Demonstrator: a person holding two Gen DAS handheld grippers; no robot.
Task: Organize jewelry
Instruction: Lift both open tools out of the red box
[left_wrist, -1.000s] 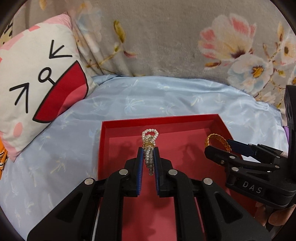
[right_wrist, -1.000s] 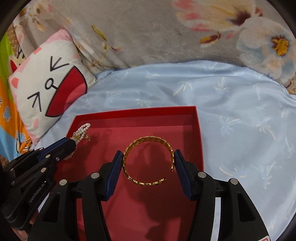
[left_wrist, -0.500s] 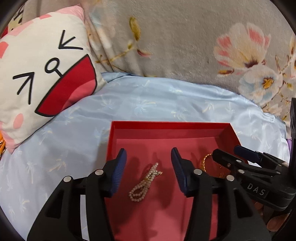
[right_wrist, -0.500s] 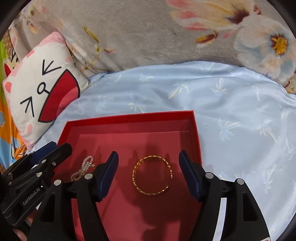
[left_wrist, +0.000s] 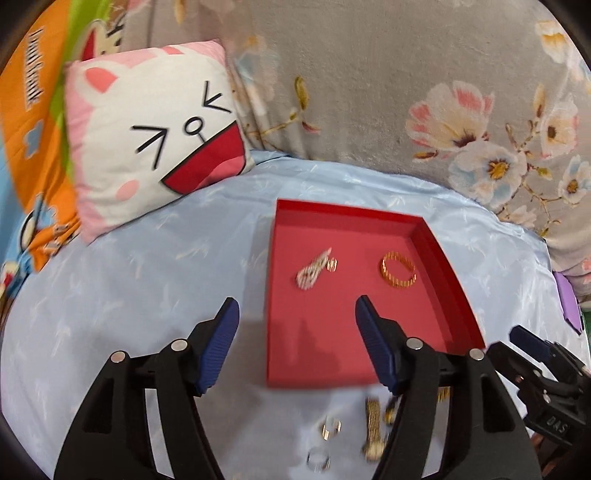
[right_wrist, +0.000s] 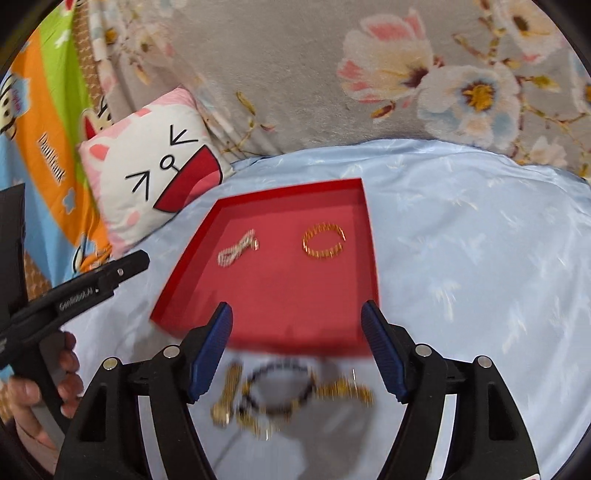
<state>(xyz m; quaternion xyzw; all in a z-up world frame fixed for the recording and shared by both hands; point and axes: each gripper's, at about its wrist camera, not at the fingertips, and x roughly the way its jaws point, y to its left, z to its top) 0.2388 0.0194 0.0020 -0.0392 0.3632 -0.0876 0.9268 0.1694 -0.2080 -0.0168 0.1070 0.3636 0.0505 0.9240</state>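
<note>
Both grippers, left (left_wrist: 295, 343) and right (right_wrist: 297, 347), have wide, empty jaws (white pearl bracelet (left_wrist: 313, 270) and gold bangle (left_wrist: 398, 270) lie apart in the shallow red tray (left_wrist: 448, 273)).

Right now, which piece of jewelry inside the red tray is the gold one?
The open gold bangle, on the tray's right side; the pearl bracelet lies left.
</note>
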